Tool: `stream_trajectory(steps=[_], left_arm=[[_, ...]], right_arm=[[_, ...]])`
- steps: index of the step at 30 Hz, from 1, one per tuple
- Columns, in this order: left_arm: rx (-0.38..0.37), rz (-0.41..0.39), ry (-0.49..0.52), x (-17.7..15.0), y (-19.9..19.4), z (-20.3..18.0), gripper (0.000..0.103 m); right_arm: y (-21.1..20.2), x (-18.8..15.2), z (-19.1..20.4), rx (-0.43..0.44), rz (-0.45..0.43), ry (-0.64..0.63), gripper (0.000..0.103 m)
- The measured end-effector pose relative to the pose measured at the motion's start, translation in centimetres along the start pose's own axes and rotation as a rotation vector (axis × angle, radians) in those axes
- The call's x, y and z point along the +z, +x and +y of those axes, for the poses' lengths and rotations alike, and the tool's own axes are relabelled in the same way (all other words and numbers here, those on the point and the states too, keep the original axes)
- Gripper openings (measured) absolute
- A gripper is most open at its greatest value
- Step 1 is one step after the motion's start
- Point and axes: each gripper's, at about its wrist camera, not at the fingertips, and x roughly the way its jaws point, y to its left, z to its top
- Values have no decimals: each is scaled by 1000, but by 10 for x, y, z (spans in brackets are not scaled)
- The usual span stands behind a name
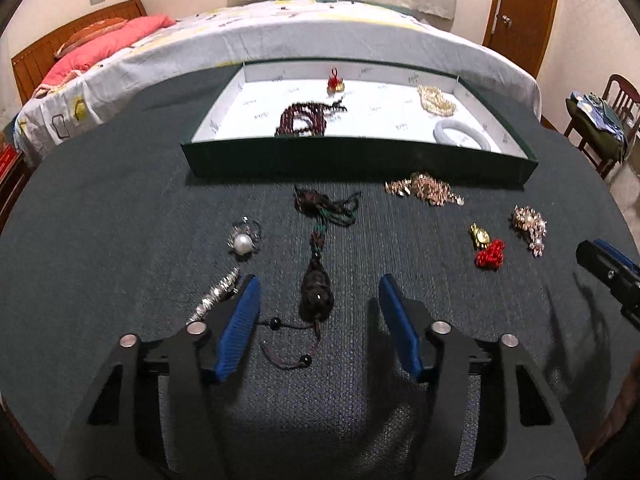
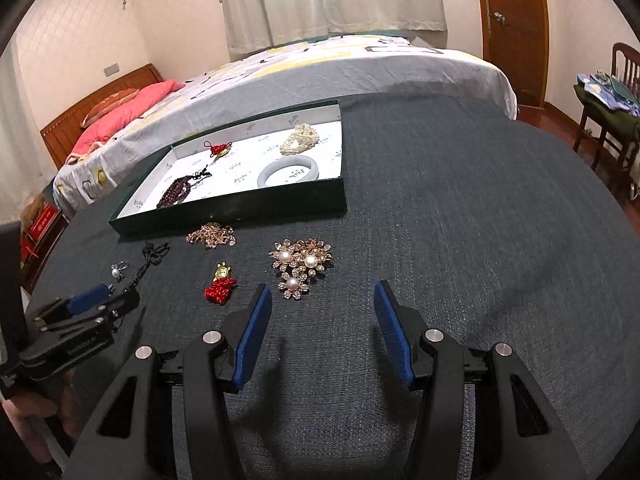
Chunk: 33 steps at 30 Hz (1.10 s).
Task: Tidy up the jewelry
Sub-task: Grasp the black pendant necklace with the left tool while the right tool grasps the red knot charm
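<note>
Left wrist view. Left gripper (image 1: 318, 300): jaws spread wide, holding nothing, low over the dark green table cloth (image 1: 120, 220). Between its blue pads (image 1: 240, 328) lies a dark bead pendant (image 1: 317, 296) on a cord that runs up to a tangled dark knot. Silver bracelet (image 1: 218, 294): just outside the left pad, partly hidden by it. Pearl brooch (image 1: 244, 238): beyond the bracelet, alone. Gold chain heap (image 1: 424, 189): close before the front wall of the tray. Gold charm with red knot (image 1: 488, 246): right of centre. Floral pearl brooch (image 1: 530, 228): further right, apart from the charm. Green tray (image 1: 360, 160): white lining, at the table's far side, containing a dark red bead string (image 1: 306, 118), a small red-and-gold charm (image 1: 335, 82), a cream bead bundle (image 1: 436, 100) and a pale bangle (image 1: 460, 132). Right gripper (image 1: 612, 272): edge of frame only; its opening cannot be judged here.

Right wrist view. Right gripper (image 2: 322, 300): jaws wide apart, empty, over bare cloth. Floral pearl brooch (image 2: 300, 266): just ahead, nearer the left pad. Gold charm with red knot (image 2: 221, 286): left of it. Gold chain heap (image 2: 212, 234): beside the tray (image 2: 240, 216). Bangle (image 2: 288, 170), cream bundle (image 2: 300, 138), red bead string (image 2: 180, 192): all inside the tray. Left gripper (image 2: 100, 300): at the left edge, near the pearl brooch (image 2: 118, 271).
</note>
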Motion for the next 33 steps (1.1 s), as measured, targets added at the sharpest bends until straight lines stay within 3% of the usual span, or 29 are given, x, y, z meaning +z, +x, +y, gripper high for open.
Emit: stream_trajectory(steps=[7, 16, 33], left_arm=[[4, 3, 9, -3, 4, 0, 49], [-7, -15, 40, -3, 3, 1, 18], [7, -55, 48, -5, -14, 14, 17]], right_arm=[[5, -3, -4, 21, 15, 22, 53], [9, -6, -1, 27, 29, 19, 53], [10, -5, 22, 34, 40, -53, 53]])
